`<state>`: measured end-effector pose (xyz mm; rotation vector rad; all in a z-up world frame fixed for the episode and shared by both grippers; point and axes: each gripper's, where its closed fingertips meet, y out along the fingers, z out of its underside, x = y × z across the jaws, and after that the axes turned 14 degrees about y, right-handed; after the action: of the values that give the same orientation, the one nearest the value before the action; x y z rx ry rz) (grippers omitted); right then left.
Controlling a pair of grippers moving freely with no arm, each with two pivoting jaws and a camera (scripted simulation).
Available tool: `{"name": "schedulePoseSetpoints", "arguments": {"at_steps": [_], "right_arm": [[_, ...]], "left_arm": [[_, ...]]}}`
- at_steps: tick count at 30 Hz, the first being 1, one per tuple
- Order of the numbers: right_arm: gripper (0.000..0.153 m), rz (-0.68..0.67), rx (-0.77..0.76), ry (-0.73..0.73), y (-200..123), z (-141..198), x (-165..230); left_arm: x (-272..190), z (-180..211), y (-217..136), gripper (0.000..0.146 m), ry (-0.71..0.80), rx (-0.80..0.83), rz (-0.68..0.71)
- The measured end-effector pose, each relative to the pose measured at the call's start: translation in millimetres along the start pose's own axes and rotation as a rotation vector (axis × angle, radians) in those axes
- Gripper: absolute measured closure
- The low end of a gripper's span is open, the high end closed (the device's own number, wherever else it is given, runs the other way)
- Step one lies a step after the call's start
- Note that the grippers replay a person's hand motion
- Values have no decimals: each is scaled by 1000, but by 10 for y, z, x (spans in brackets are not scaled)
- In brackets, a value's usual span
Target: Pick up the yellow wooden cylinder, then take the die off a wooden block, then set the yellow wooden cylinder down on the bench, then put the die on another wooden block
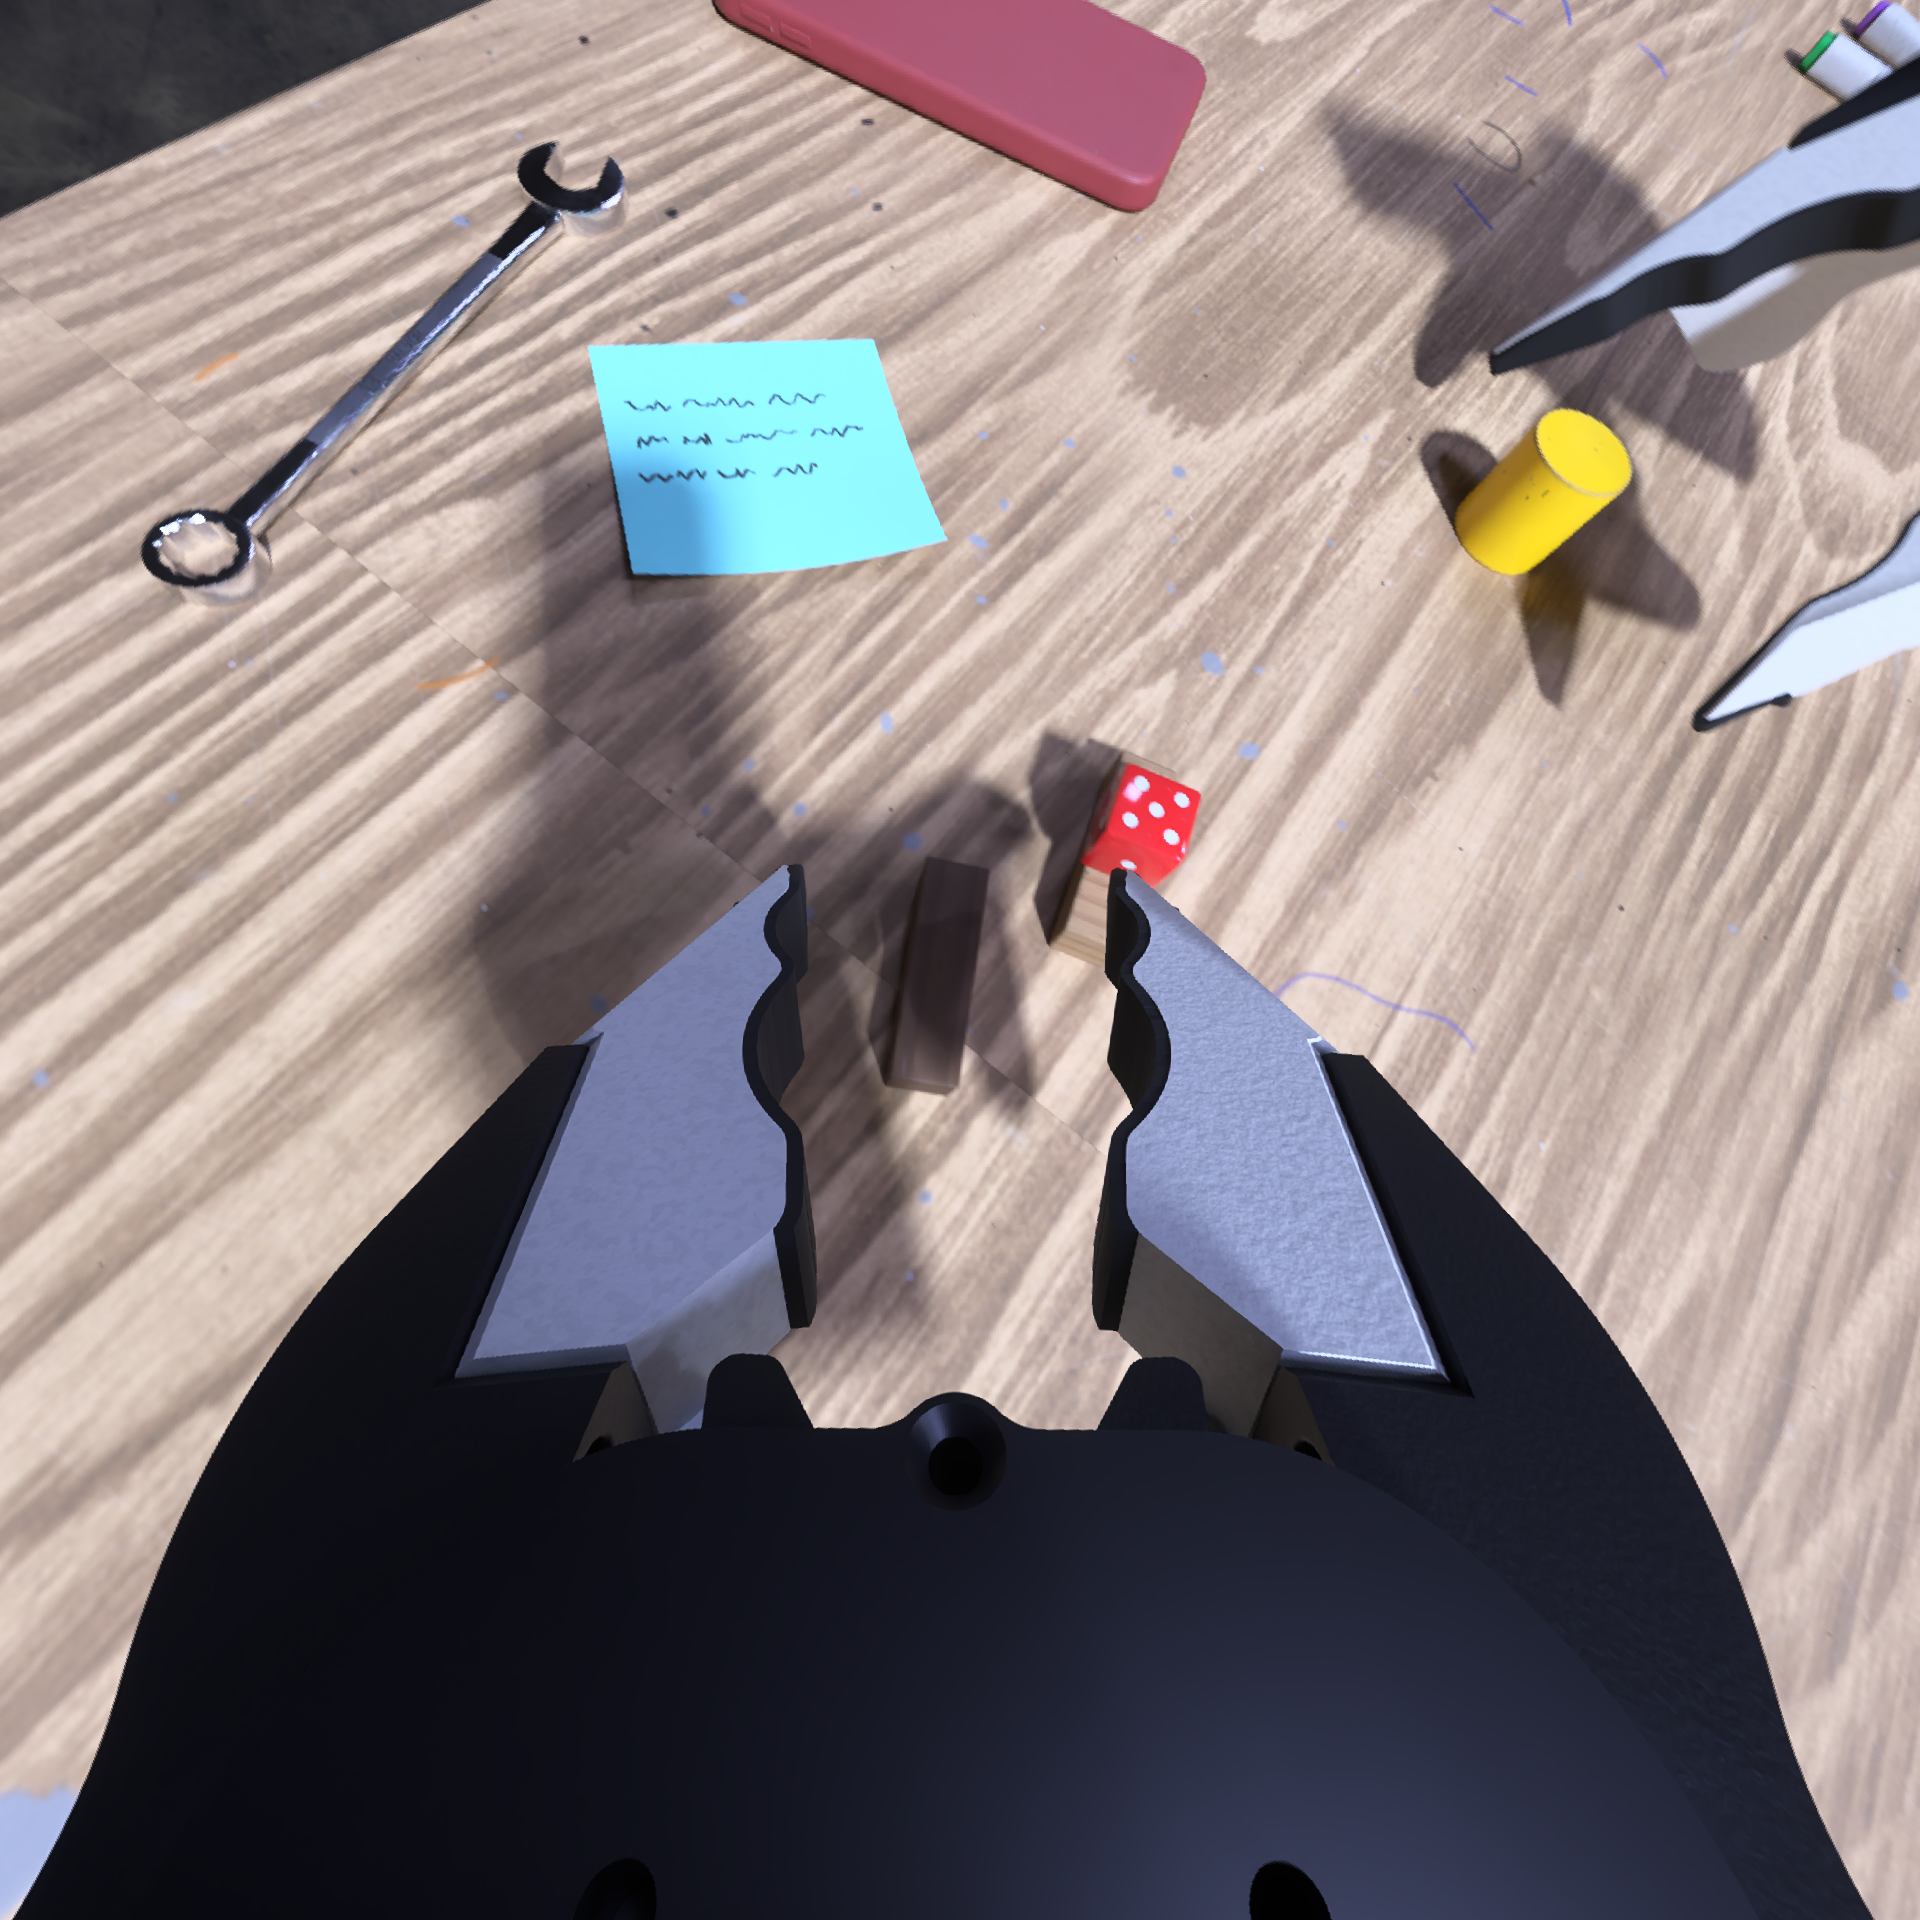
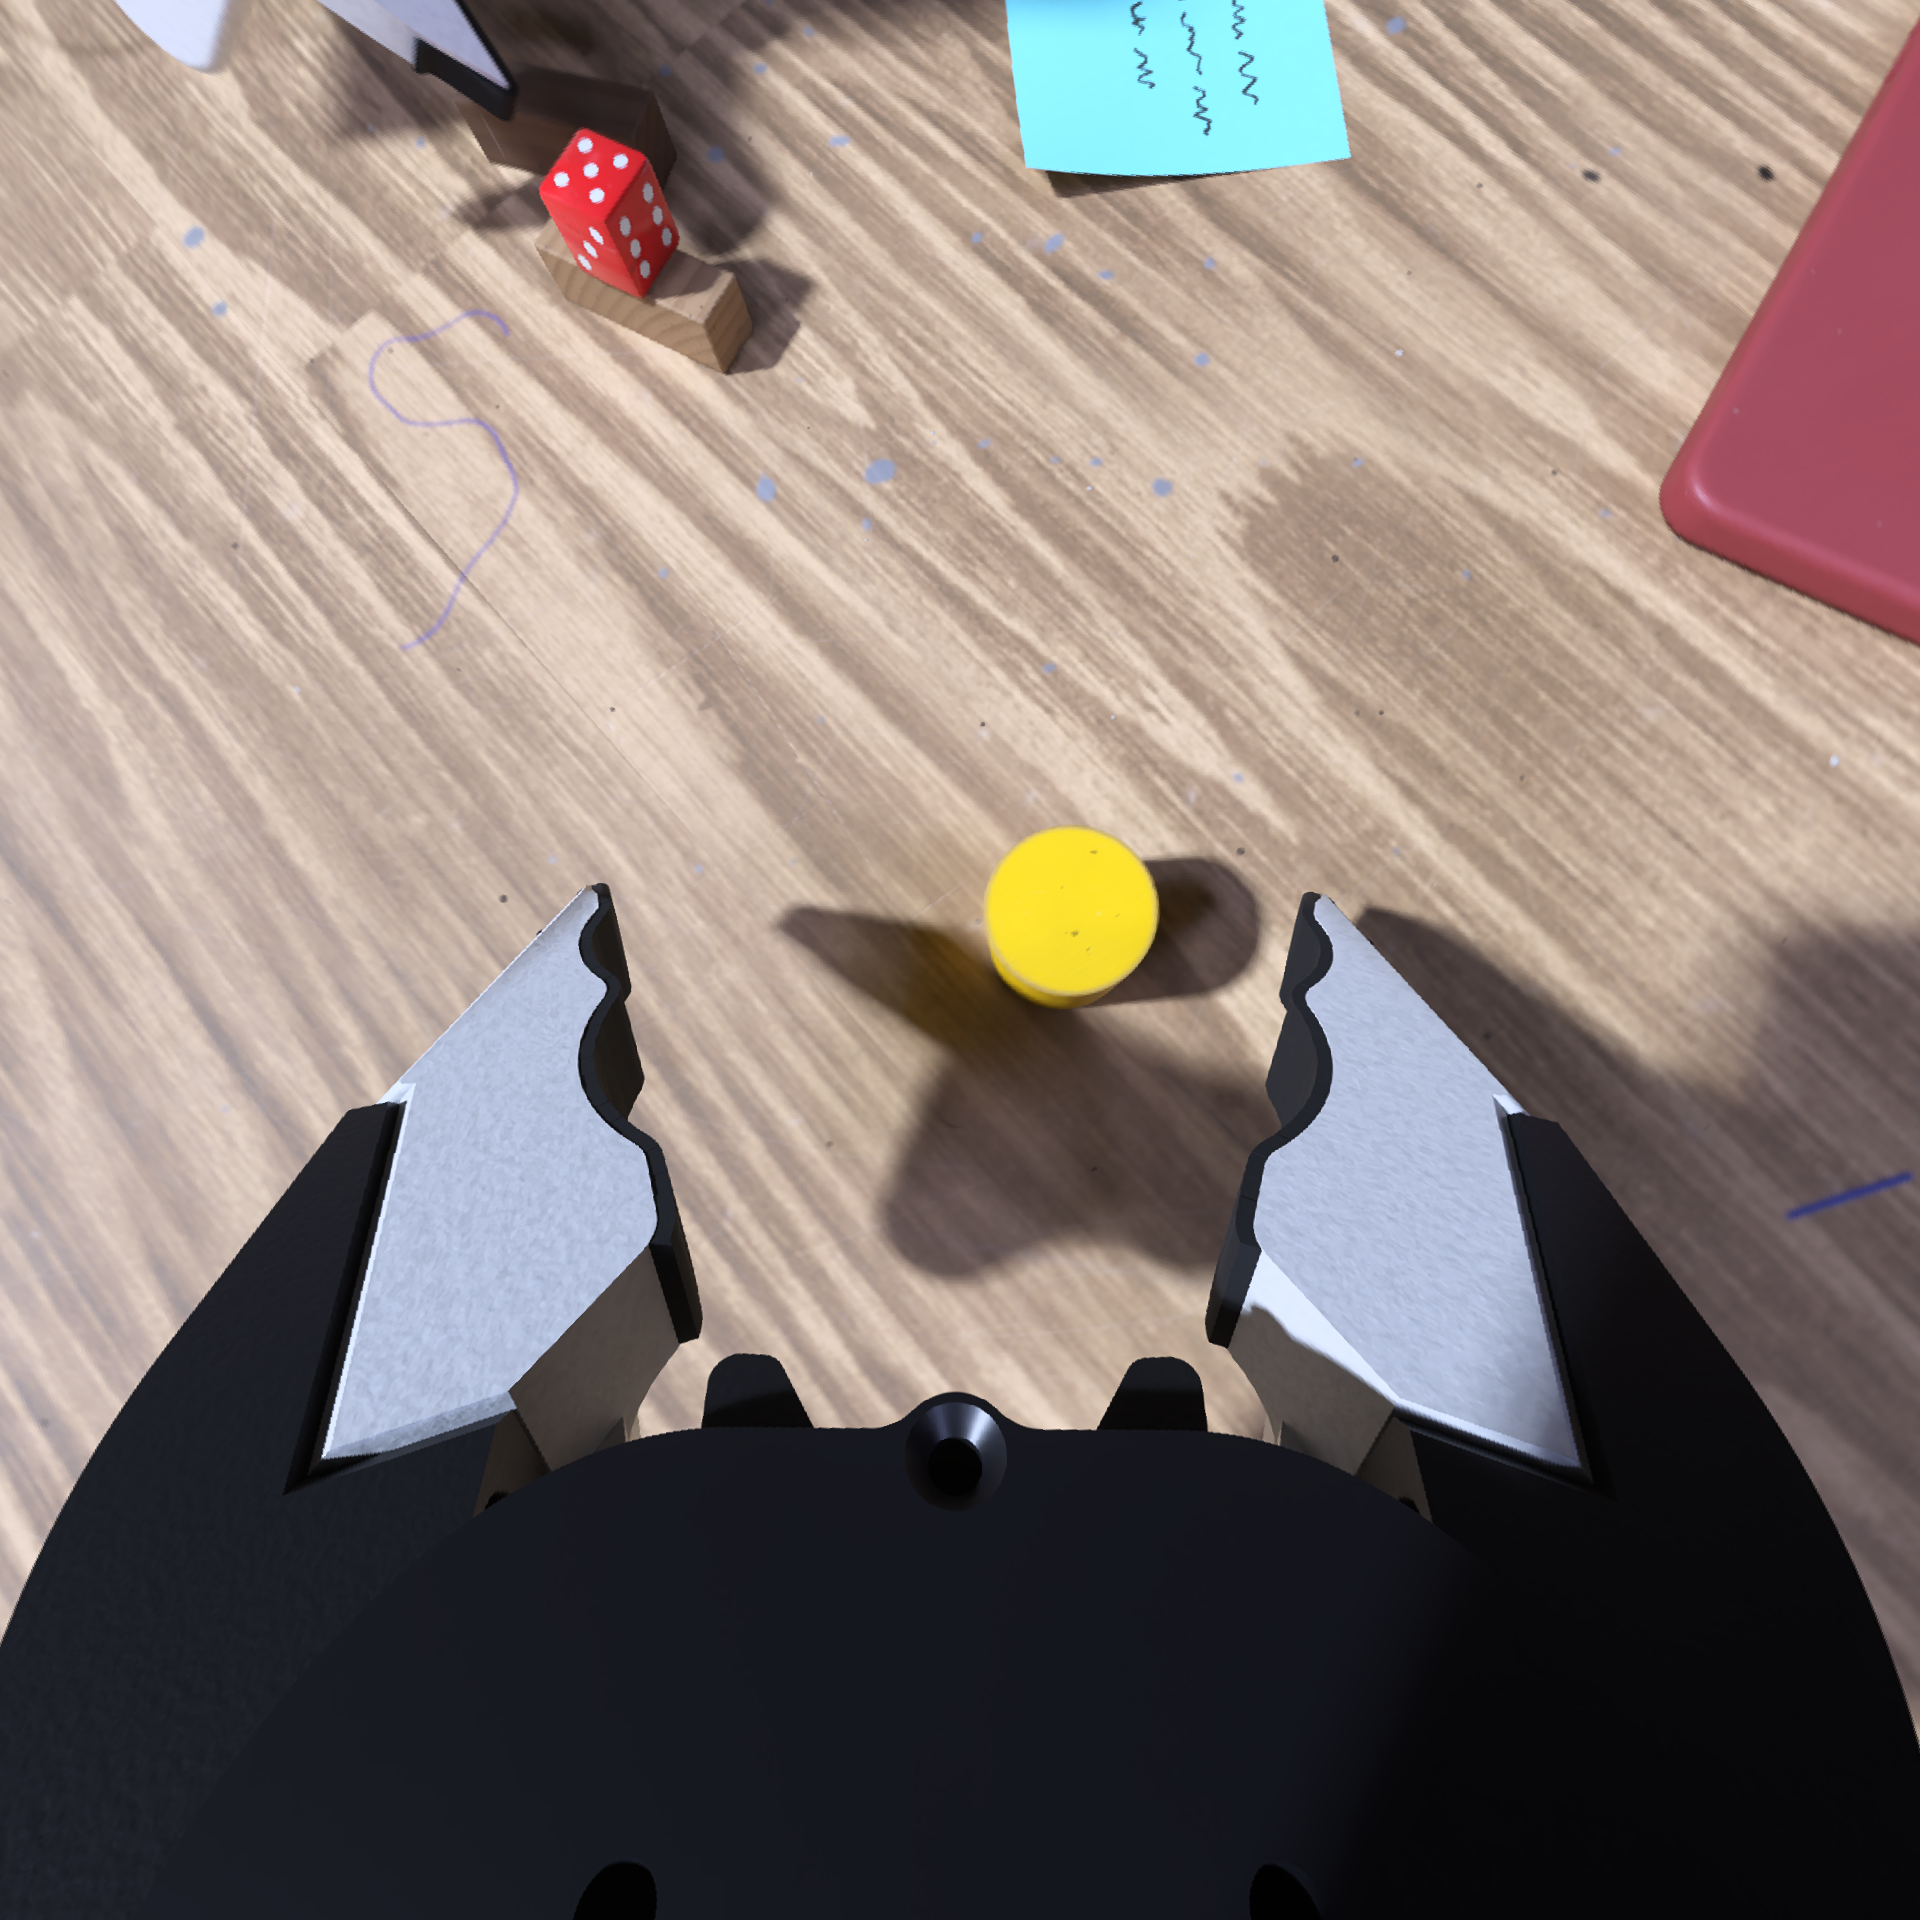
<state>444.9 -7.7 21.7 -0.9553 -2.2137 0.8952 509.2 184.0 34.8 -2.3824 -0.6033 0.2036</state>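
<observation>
The yellow wooden cylinder (image 2: 1070, 914) stands upright on the bench, below and between the fingers of my open right gripper (image 2: 954, 894), nearer the right finger. It also shows in the left wrist view (image 1: 1541, 490), between the right gripper's fingers (image 1: 1704, 270). The red die (image 1: 1141, 821) sits on a light wooden block (image 1: 1081, 920); both show in the right wrist view, die (image 2: 611, 211) on block (image 2: 665, 307). A dark wooden block (image 1: 935, 971) lies beside it, under my open, empty left gripper (image 1: 954, 878).
A cyan sticky note (image 1: 758, 452), a steel wrench (image 1: 384, 364) and a red flat case (image 1: 977, 88) lie farther out on the bench. Marker pens (image 1: 1855, 47) show at the top right corner. The bench edge runs along the top left.
</observation>
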Motion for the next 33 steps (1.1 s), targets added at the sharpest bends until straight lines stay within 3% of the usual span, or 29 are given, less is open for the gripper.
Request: {"name": "schedulePoseSetpoints", "arguments": {"at_steps": [8, 12, 17, 23, 29, 33], "right_arm": [[23, -46, 47, -117, 52, -86, -112], [22, -36, -13, -107, -140, -100, -163], [25, -9, -64, -77, -367, 3, -286], [29, -27, -49, -106, -334, 126, -269], [34, -65, -44, -132, -351, 144, -159], [39, -37, 6, -147, -202, 180, -72]], "left_arm": [[-227, 159, -180, 88, 10, 19, 14], [-142, 148, -306, 69, 103, 13, -35], [-192, -57, -309, 45, 391, -5, -46], [-354, -197, -154, 43, 546, 35, 49], [-494, -112, -146, 39, 506, 108, 232], [-457, 71, -31, 35, 516, 215, 272]]}}
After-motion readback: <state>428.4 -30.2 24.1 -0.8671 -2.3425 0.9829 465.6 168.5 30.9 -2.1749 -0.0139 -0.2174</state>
